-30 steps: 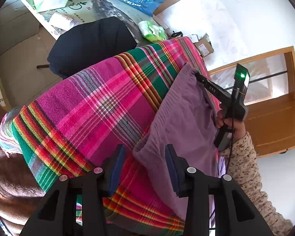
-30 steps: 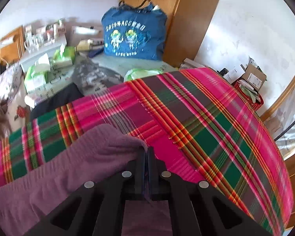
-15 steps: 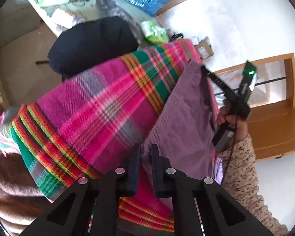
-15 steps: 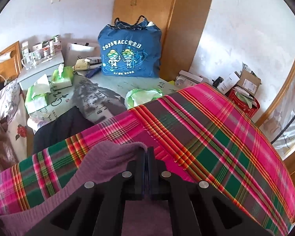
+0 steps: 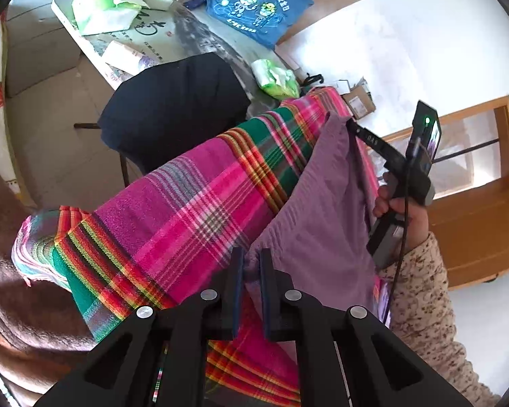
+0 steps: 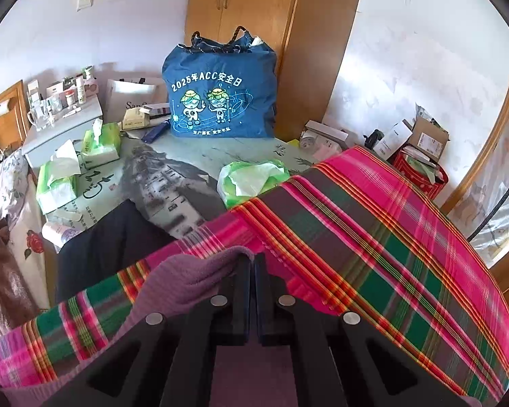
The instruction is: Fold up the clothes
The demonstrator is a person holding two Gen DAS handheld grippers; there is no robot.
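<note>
Your left gripper (image 5: 251,264) had its two jaws pinched narrow on a corner of the one purple garment (image 5: 325,224), which lay over the pink-and-green plaid cloth (image 5: 186,217). Your right gripper (image 6: 251,268), jaws pressed together, clamped the garment's far corner; in the left view your right hand (image 5: 398,208) held that gripper up by its handle, a speckled sleeve (image 5: 420,291) trailing back from the wrist. Beyond the plaid cloth stood one dark chair back (image 5: 176,112). Past it, the table (image 6: 186,169) carried three green tissue packs: two at its left (image 6: 100,140) (image 6: 57,183) and one near the plaid edge (image 6: 251,179). Farthest back sat one blue bag (image 6: 220,95) printed with two cartoon figures, before one wooden wardrobe (image 6: 254,6).
</note>
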